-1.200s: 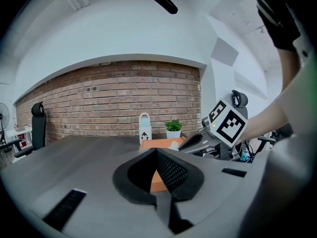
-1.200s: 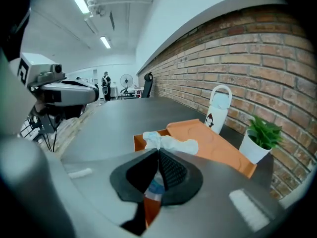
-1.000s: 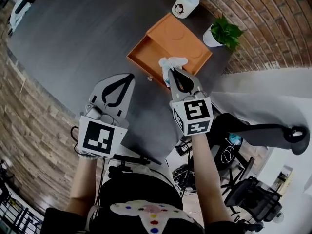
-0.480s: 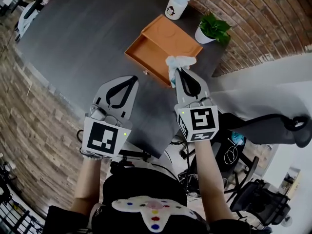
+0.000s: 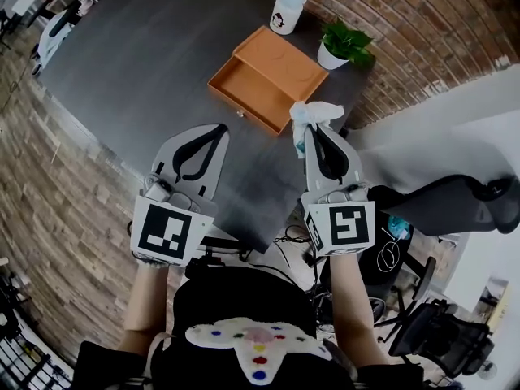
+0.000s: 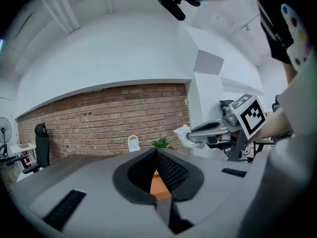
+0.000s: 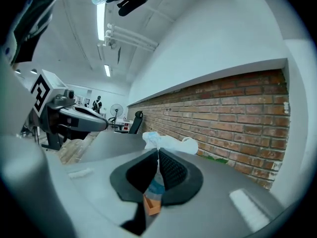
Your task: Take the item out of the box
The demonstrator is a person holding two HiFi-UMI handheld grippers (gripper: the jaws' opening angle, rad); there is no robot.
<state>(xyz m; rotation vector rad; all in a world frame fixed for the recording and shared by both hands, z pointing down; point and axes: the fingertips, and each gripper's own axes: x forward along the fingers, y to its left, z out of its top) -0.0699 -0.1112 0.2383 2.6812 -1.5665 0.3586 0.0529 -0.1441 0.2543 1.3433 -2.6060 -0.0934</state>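
Observation:
The orange box (image 5: 268, 75) lies open on the dark table (image 5: 138, 71), its tray side bare. My right gripper (image 5: 313, 128) is shut on a white and pale blue plastic-wrapped item (image 5: 311, 115), lifted clear of the box near the table's front right edge. In the right gripper view the item (image 7: 166, 143) sticks out past the pinched tips, with blue showing between the jaws. My left gripper (image 5: 215, 128) is shut with nothing in it, held over the table's near edge. In the left gripper view the orange box (image 6: 158, 185) shows through the jaw opening, and the right gripper (image 6: 190, 139) with the item (image 6: 183, 134) hangs at the right.
A white lidded tub (image 5: 288, 8) and a potted green plant (image 5: 343, 45) stand behind the box by the brick wall (image 5: 439, 31). Office chairs (image 5: 455, 201) sit right of the table. Wood-plank floor (image 5: 57, 218) lies at the left.
Both grippers have risen and drawn back from the box. The right one has carried the wrapped item up and off the box's edge toward the right.

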